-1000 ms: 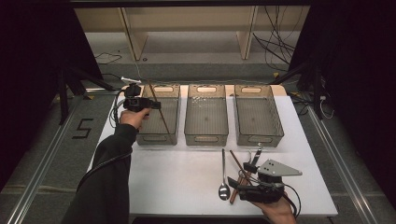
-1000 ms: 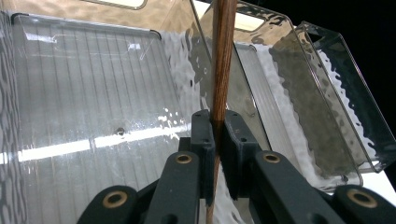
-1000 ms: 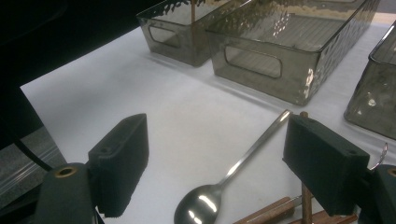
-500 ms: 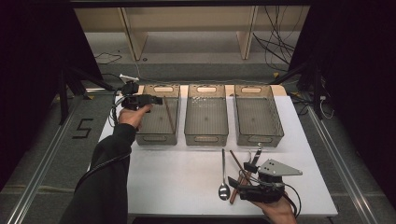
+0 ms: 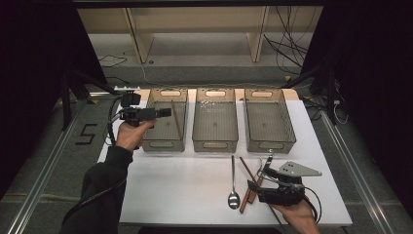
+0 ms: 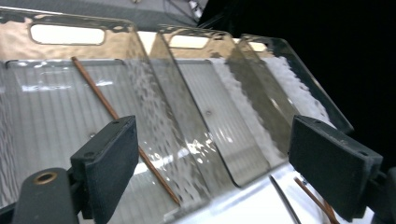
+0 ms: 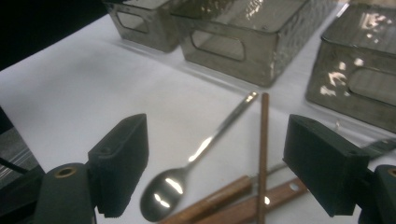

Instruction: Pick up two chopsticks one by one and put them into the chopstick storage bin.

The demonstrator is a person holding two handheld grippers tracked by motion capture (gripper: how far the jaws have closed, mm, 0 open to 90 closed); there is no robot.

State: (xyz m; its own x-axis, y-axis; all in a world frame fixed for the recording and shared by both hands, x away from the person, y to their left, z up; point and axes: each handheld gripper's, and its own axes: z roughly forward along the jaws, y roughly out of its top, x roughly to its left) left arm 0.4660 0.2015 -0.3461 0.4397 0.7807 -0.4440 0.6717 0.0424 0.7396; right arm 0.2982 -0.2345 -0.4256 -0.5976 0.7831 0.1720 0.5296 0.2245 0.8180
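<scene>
Three smoky plastic bins sat in a row across the far half of our white table (image 5: 185, 195). The left bin (image 5: 163, 141) held one brown chopstick (image 5: 176, 126), lying slantwise on its floor with one end toward the far wall; in our left gripper view it ran from the upper left down between the jaws. The middle bin (image 5: 215, 141) and the right bin (image 5: 269, 141) stood just beside it, side by side.

We held our left gripper (image 5: 165, 112) above the left bin, near its left wall, pointing across toward the other bins. Its jaws had just been opening and stood spread wide, with nothing between the pads; the chopstick lay below them in the bin, apart from them.

Our right gripper (image 5: 254, 185) rested low at the near right of the table, pointing left at the loose cutlery there. Its jaws were spread too and pinched nothing. Before it lay a metal spoon (image 5: 233, 187), bowl toward us and handle toward the bins, and just right of that a second chopstick (image 7: 263, 154). Under that chopstick lay two wooden-handled utensils (image 7: 233, 198), side by side and touching; we could not tell what kind they were, as their far ends were hidden. In our right gripper view these pieces lay between and below the open jaws, untouched by either pad.
</scene>
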